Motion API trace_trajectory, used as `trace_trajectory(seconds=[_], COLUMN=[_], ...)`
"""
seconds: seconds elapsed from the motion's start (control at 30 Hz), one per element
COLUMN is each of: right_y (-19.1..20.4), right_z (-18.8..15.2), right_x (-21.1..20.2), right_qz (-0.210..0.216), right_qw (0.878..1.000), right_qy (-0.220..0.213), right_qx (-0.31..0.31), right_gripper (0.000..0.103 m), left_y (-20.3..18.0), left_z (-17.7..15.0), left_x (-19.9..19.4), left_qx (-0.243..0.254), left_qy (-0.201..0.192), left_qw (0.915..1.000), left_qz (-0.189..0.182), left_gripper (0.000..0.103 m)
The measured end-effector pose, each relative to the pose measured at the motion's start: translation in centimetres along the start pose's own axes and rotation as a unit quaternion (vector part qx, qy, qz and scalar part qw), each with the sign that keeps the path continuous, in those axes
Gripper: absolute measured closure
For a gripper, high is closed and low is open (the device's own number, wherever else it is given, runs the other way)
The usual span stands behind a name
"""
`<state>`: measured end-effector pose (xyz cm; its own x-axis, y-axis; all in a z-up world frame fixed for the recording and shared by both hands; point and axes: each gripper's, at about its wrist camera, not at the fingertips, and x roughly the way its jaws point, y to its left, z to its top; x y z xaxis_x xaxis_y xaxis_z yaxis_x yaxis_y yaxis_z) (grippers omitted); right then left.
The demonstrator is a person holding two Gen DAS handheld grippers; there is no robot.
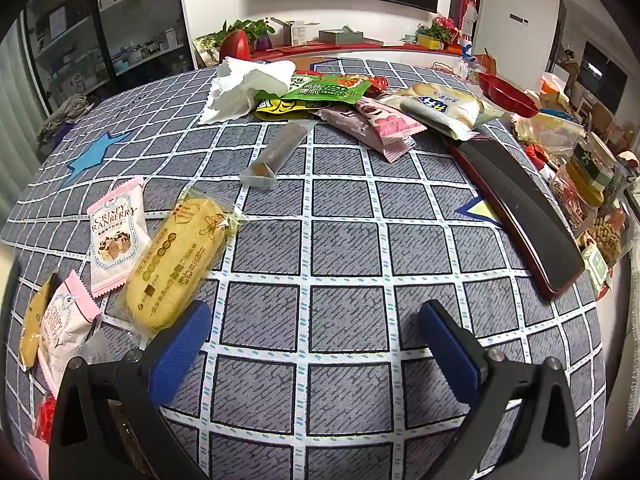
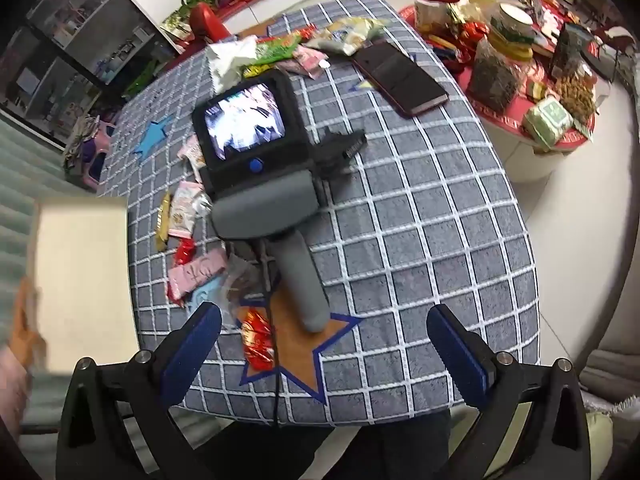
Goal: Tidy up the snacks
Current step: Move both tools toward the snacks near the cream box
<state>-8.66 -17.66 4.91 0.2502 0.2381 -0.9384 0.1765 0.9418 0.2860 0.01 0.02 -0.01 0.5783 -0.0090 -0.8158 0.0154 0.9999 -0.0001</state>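
Observation:
My left gripper [image 1: 316, 344] hangs open over bare checked tablecloth [image 1: 344, 240], nothing between its blue pads. Just left of it lie a yellow rice-cracker pack [image 1: 180, 264] and two pink Crispy Cranberry packs [image 1: 116, 236], [image 1: 64, 328]. A clear-wrapped bar [image 1: 280, 148] lies alone mid-table. Behind it is a pile: a green pack [image 1: 320, 90], pink packs [image 1: 380, 124], a white bread pack [image 1: 444, 108]. My right gripper [image 2: 328, 348] is open above the near table edge, over a red foil candy [image 2: 258, 340] on an orange star patch. A pink pack [image 2: 196, 276] lies left of the candy.
A long dark red tray [image 1: 516, 208] lies at the right of the table. Crumpled tissue [image 1: 244, 88] sits by the pile. The left tool's screen housing [image 2: 244, 128] and grey handle [image 2: 296, 272] fill the right view's middle. A cardboard box [image 2: 80, 280] stands left; jars crowd a side table [image 2: 520, 60].

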Motion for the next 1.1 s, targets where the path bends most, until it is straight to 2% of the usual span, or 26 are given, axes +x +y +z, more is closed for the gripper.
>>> trace_trajectory(seconds=[0.17, 0.5, 0.8, 0.87, 0.93, 0.97, 1.1], right_y=[-1.5, -6.3, -10.1, -10.9, -11.4, -11.7, -12.4], right_z=[-0.5, -1.1, -1.4, -1.1, -0.5, -0.1, 2.0], right_x=[1.0, 1.3, 2.2, 2.3, 2.3, 2.2, 2.1], right_qz=[-0.010, -0.020, 0.004, 0.008, 0.013, 0.015, 0.012], right_qw=[0.999, 0.997, 0.996, 0.995, 0.995, 0.996, 0.996], right_qy=[0.033, 0.060, 0.086, 0.092, 0.091, 0.088, 0.088], right_qx=[0.009, 0.041, 0.040, 0.033, 0.029, 0.026, 0.025], right_gripper=[0.000, 0.000, 0.000, 0.000, 0.000, 0.000, 0.000], left_y=[0.0, 0.0, 0.0, -0.2, -0.5, -0.9, 0.4], left_z=[0.0, 0.0, 0.0, 0.4, 1.2, 2.0, 3.9], left_x=[0.0, 0.0, 0.0, 0.2, 0.4, 0.1, -5.5], left_qx=[0.000, 0.000, -0.002, 0.000, 0.018, 0.033, 0.057], left_qy=[0.000, 0.000, 0.000, 0.011, 0.052, 0.080, 0.046], left_qw=[1.0000, 1.0000, 1.0000, 0.9999, 0.9984, 0.9962, 0.9973], left_qz=[0.000, 0.000, 0.001, 0.002, -0.006, -0.003, -0.006], left_gripper=[0.000, 0.000, 0.000, 0.000, 0.000, 0.000, 0.000])
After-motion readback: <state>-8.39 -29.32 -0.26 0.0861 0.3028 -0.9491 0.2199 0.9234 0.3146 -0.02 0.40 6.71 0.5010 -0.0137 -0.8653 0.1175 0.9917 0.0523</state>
